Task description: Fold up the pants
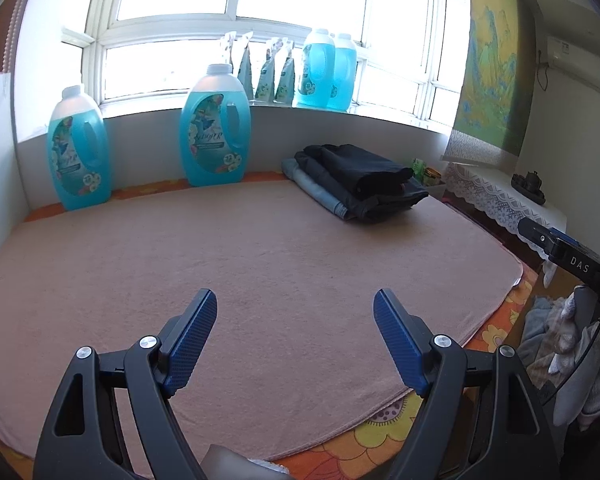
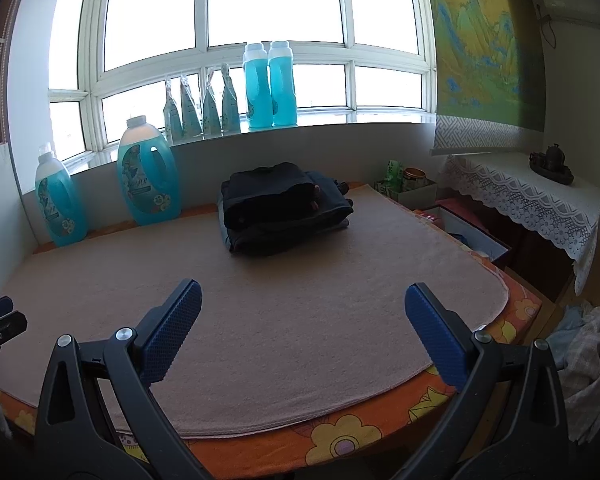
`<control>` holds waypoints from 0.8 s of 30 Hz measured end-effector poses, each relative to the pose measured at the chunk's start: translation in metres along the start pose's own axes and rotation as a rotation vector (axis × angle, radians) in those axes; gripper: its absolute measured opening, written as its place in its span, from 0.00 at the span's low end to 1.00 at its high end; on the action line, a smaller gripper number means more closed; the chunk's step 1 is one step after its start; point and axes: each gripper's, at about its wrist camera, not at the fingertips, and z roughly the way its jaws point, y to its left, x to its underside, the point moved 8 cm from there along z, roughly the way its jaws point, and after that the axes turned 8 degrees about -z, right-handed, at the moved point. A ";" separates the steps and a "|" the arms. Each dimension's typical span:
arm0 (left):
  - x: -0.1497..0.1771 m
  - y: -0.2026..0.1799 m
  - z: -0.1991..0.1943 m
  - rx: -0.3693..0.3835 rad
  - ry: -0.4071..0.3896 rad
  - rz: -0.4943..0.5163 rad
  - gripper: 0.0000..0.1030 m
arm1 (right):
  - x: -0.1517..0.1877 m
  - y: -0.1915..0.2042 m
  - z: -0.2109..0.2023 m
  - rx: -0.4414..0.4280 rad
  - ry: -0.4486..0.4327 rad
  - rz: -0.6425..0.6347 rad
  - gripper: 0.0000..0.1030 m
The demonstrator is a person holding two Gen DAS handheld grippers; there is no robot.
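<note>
A stack of folded pants (image 1: 360,182) (image 2: 284,208), dark ones on top and a blue denim pair underneath, lies at the far side of the pink towel (image 1: 240,264) (image 2: 280,300) that covers the table. My left gripper (image 1: 295,300) hovers open over the near part of the towel, nothing between its blue pads. My right gripper (image 2: 303,292) is also open and empty, over the towel's near edge, well short of the stack. A heap of loose clothes (image 2: 588,352) (image 1: 560,340) sits low beside the table on the right.
Two big blue detergent bottles (image 1: 216,128) (image 1: 78,150) stand at the table's back left, more bottles and pouches on the windowsill (image 2: 260,128). A lace-covered side table (image 2: 540,204) and boxes (image 2: 460,228) stand to the right. An orange flowered cloth (image 2: 340,436) edges the table.
</note>
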 end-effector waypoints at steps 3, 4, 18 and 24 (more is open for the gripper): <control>0.000 0.000 0.000 -0.005 -0.001 0.000 0.79 | 0.000 0.000 0.005 -0.004 0.004 0.004 1.00; 0.000 0.000 0.001 -0.006 -0.001 0.002 0.79 | 0.000 -0.001 0.005 -0.003 0.004 0.004 1.00; -0.001 0.000 0.005 -0.014 0.000 0.010 0.79 | 0.001 0.001 0.011 -0.011 0.008 0.001 1.00; -0.002 0.001 0.006 -0.012 -0.001 0.010 0.79 | 0.001 0.004 0.011 -0.011 0.010 -0.001 1.00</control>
